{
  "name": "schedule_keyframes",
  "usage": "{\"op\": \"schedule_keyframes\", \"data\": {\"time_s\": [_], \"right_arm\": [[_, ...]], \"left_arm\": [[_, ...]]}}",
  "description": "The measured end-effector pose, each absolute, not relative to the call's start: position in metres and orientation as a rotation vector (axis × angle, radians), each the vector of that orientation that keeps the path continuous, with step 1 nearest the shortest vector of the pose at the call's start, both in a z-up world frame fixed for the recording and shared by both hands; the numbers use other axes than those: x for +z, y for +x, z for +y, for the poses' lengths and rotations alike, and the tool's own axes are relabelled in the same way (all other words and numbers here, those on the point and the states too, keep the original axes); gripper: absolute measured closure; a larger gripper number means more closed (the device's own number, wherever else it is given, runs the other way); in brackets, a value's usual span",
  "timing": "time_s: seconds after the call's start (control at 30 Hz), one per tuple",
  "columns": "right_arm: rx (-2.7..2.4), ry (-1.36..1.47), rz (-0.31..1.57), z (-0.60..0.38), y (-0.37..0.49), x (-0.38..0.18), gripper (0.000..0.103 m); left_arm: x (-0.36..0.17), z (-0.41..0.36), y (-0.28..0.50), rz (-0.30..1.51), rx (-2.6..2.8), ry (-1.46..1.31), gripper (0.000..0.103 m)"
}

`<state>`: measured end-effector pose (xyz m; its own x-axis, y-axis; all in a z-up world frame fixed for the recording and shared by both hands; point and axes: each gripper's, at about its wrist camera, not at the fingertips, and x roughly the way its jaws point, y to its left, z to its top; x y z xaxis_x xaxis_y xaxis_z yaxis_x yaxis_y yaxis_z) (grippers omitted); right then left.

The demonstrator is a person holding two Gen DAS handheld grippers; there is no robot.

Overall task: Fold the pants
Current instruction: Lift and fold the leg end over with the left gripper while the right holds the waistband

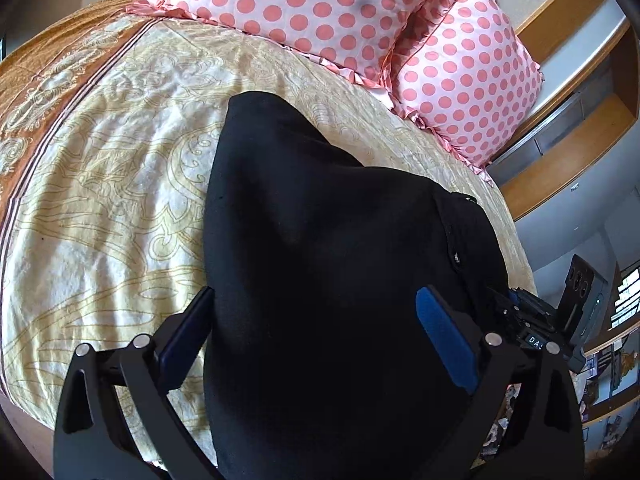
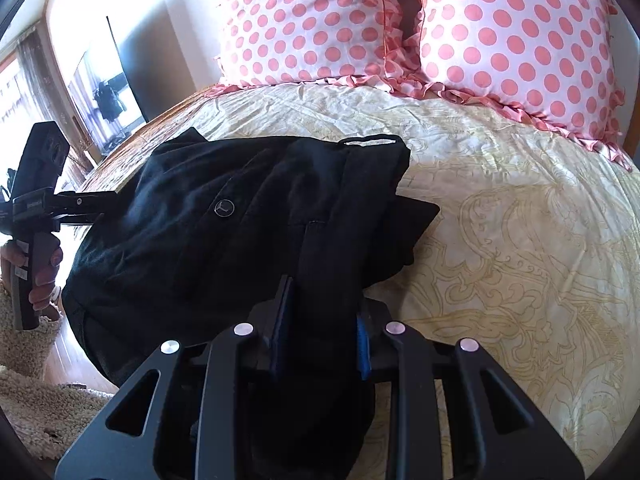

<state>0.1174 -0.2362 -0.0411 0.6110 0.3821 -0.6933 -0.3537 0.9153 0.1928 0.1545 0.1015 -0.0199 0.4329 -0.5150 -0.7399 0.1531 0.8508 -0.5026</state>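
Black pants (image 1: 320, 248) lie bunched on a cream patterned bedspread (image 1: 120, 160). In the left wrist view my left gripper (image 1: 316, 316) is open wide, its blue pads on either side of the cloth, which passes between the fingers. In the right wrist view my right gripper (image 2: 324, 320) is shut on a fold of the pants (image 2: 240, 216) at the waist end, near a small button. The left gripper (image 2: 60, 208) also shows there at the far left, held by a hand, its fingers at the pants' left edge.
Two pink polka-dot pillows (image 2: 400, 24) lean at the head of the bed. A wooden headboard and shelves (image 1: 568, 128) stand to the right. A beige rug (image 2: 36, 392) lies on the floor beside the bed's left edge.
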Motion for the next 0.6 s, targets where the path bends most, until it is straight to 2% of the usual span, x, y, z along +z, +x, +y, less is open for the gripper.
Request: {"op": "schedule_keyframes", "data": {"time_s": [0.1,0.17,0.2,0.23,0.27,0.33,0.43,0.6], "right_arm": [[0.425,0.111,0.836,-0.244,0.123,-0.046,0.064],[0.433,0.156,0.850,-0.249,0.128,-0.051,0.060],[0.440,0.183,0.850,-0.251,0.129,-0.053,0.061],[0.446,0.191,0.843,-0.252,0.129,-0.053,0.062],[0.460,0.185,0.832,-0.250,0.127,-0.052,0.070],[0.458,0.152,0.806,-0.246,0.122,-0.046,0.076],[0.464,0.156,0.777,-0.245,0.121,-0.036,0.082],[0.492,0.177,0.725,-0.246,0.124,-0.010,0.084]], "left_arm": [[-0.022,0.107,0.160,1.070,-0.419,-0.419,0.011],[-0.021,0.108,0.162,1.076,-0.408,-0.423,0.017],[-0.021,0.109,0.163,1.078,-0.385,-0.407,0.029],[-0.021,0.110,0.163,1.077,-0.356,-0.387,0.052],[-0.022,0.112,0.164,1.082,-0.325,-0.371,0.063],[-0.022,0.116,0.163,1.077,-0.337,-0.386,0.083],[-0.015,0.114,0.160,1.051,-0.355,-0.361,0.091],[0.014,0.107,0.157,0.967,-0.374,-0.319,0.092]]}}
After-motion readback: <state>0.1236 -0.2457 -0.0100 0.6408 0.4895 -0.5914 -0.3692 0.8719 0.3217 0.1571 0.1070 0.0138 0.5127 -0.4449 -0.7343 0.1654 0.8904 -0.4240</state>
